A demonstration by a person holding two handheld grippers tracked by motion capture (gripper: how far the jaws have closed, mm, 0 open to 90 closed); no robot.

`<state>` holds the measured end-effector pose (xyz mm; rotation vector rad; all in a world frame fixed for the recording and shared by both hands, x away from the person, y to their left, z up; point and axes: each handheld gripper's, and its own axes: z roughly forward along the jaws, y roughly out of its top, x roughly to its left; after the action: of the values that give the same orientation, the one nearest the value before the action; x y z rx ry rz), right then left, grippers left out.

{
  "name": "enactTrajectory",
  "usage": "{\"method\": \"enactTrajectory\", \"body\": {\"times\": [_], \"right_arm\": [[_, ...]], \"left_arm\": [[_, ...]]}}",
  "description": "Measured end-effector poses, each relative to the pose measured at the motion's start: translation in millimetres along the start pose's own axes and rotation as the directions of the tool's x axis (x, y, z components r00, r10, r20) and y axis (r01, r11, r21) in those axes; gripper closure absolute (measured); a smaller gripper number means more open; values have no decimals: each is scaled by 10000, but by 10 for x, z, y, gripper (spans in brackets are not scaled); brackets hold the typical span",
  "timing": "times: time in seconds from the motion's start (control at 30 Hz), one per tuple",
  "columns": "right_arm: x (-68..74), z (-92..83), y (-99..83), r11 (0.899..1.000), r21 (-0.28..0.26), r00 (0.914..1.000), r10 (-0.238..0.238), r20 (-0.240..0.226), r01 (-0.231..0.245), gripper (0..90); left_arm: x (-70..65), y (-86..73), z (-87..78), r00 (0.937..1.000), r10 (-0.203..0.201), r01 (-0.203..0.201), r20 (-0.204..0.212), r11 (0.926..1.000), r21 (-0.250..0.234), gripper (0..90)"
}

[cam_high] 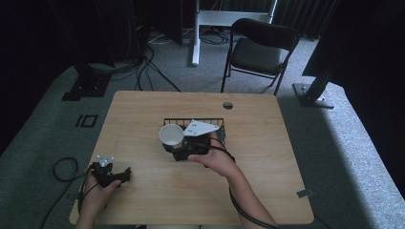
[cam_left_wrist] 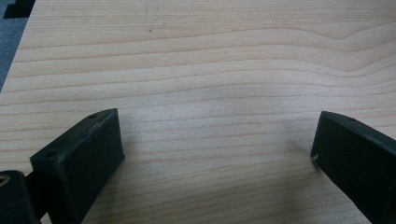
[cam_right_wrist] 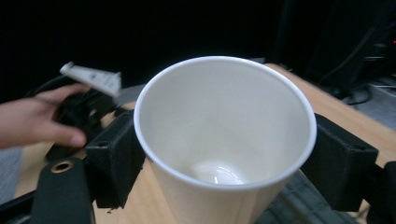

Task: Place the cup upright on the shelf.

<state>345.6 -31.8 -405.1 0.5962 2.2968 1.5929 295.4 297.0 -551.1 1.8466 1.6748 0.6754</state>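
**Paper cup held at the basket's edge, right tool clamped on its sides**

A white paper cup (cam_high: pixel 171 135) sits gripped in the right tool (cam_high: pixel 177 149) near the middle of the bench (cam_high: pixel 143 109), its two black jaws pressed against opposite sides of the cup wall. In the right gripper view the cup (cam_right_wrist: pixel 224 140) is mouth-up and empty, tilted a little toward the camera, with a jaw bearing on it from either flank.

The relation that matters is cup to basket: the black wire basket (cam_high: pixel 215 123) lies at about 2 o'clock from the cup, just beside it, with the right tool's grey plate overlapping its near rim. The cup's long axis runs near upright, leaning slightly toward 10 o'clock. Whether its base rests on the bench or hangs just above it cannot be told from these views.

The left tool (cam_high: pixel 113 176) rests well apart at 7 o'clock from the cup, near the bench's front-left corner, its jaws spread wide over bare wood with nothing between them. The right hand (cam_high: pixel 217 162) is plainly the nearer one, so any move between cup and basket looks like its job.
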Motion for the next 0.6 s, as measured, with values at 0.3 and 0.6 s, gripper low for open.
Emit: {"method": "enactTrajectory", "body": {"times": [0.3, 0.6], "right_arm": [[-165, -114, 113, 9995, -318, 9946, 15, 1040, 18, 201], [-382, -189, 114, 9984, -489, 9717, 393, 2328, -286, 201]], "left_arm": [[0, 0, 0, 10000, 0, 0, 0, 10000, 2, 25], [0, 0, 0, 10000, 0, 0, 2, 10000, 5, 25]]}}
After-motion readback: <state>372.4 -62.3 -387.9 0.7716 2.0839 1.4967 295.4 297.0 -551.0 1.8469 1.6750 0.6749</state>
